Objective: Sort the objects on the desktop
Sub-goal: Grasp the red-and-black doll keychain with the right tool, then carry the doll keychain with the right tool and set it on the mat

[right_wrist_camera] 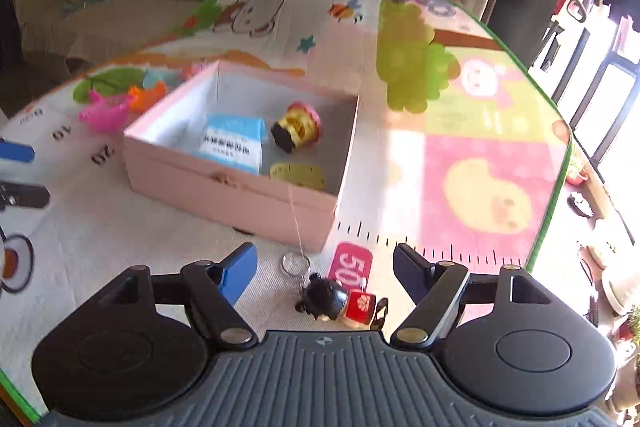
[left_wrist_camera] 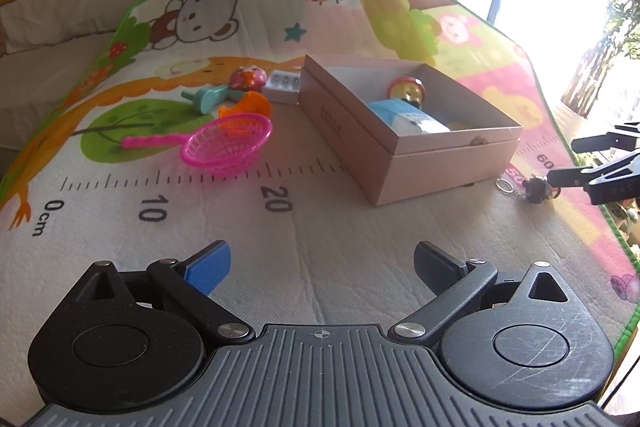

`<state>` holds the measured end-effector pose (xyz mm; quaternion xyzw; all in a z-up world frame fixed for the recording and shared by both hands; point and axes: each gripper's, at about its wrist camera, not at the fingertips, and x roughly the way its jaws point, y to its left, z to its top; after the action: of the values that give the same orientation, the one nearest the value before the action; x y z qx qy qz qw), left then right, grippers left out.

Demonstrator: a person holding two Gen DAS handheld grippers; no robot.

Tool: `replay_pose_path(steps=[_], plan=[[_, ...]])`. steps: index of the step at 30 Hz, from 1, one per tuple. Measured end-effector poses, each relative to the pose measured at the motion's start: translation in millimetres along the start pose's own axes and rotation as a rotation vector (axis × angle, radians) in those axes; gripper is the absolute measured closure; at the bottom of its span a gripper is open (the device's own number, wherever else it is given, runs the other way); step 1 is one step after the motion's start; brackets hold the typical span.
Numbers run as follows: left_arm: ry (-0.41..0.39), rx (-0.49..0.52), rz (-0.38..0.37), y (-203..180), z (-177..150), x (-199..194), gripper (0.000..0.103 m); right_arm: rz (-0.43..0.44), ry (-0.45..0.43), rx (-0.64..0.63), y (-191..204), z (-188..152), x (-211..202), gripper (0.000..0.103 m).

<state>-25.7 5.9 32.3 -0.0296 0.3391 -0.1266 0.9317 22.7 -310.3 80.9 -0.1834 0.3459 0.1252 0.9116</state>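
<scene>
Between the right tool's wide-open, empty jaws a keychain lies on the mat beside the box: centre on its figure before closing; left tool open, empty.

Bare play mat lies open in front of the left claw, with nothing between its spread fingers. Farther off, the pink box stands as a walled block in the middle; its top is open. Left of it a pink toy basket, an orange scoop and a teal toy crowd the mat. Right of the box, a keychain figure lies between the right claw's parted fingers, just beside the box's near corner.
</scene>
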Motion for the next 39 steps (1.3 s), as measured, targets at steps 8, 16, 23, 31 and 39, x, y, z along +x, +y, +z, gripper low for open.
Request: replay_pose_path(steps=[8, 16, 23, 31, 39], plan=[[0.018, -0.003, 0.02, 0, 0, 1, 0.002, 0.037, 0.083, 0.323, -30, -35, 57, 0.036], [-0.003, -0.043, 0.001, 7, 0, -4, 0.002, 0.381, 0.131, 0.354, 8, -25, -30, 0.037], [-0.08, -0.098, 0.074, 37, 3, -26, 0.002, 0.648, 0.113, 0.218, 99, -8, -71, 0.037], [-0.199, -0.184, 0.279, 110, 17, -77, 0.002, 0.935, 0.076, 0.021, 226, 49, -42, 0.037], [-0.278, -0.301, 0.376, 161, 12, -113, 0.0, 0.638, -0.004, -0.105, 260, 94, 10, 0.036]])
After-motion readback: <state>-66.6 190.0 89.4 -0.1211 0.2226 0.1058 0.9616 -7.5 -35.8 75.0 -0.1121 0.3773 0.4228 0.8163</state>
